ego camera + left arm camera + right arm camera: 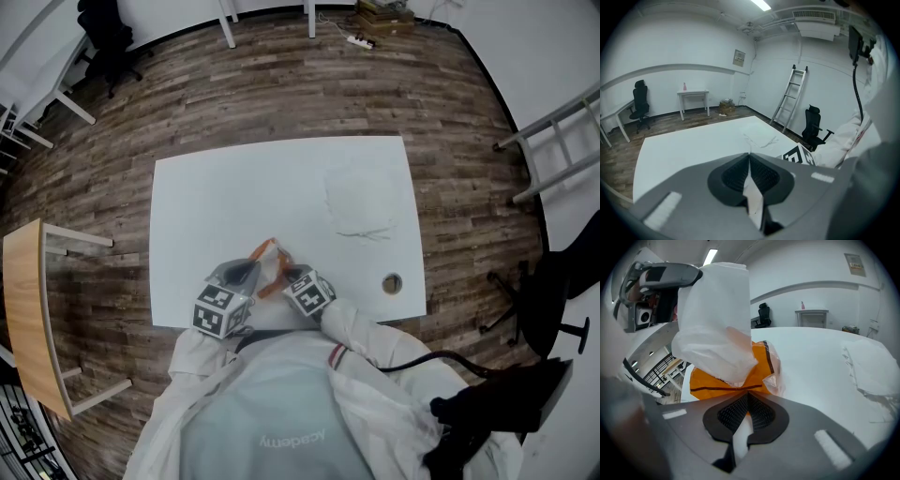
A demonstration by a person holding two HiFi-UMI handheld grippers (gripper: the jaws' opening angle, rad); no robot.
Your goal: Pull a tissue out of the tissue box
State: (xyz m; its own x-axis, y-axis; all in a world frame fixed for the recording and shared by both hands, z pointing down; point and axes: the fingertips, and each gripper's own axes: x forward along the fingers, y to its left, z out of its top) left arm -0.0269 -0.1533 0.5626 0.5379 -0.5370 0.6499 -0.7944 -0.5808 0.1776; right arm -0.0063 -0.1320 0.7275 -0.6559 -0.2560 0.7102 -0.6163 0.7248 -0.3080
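An orange soft tissue pack (270,266) lies near the table's front edge, between my two grippers. My right gripper (748,391) is shut on the near edge of the tissue pack (740,378). A white tissue (715,324) stands drawn up out of the pack, its top end in my left gripper (670,273), which is raised above the pack. In the left gripper view the left gripper (749,155) is shut, with a strip of the tissue (753,197) pinched between its pads. Both show in the head view, the left gripper (253,261) beside the right gripper (283,274).
Loose white tissues (361,206) lie crumpled on the white table (216,202) at the back right, also seen as the tissues (872,369) to my right. A round cable hole (392,282) is near the table's front right corner. Wooden bench (28,314) at the left, ladder (553,141) and office chair (553,291) at the right.
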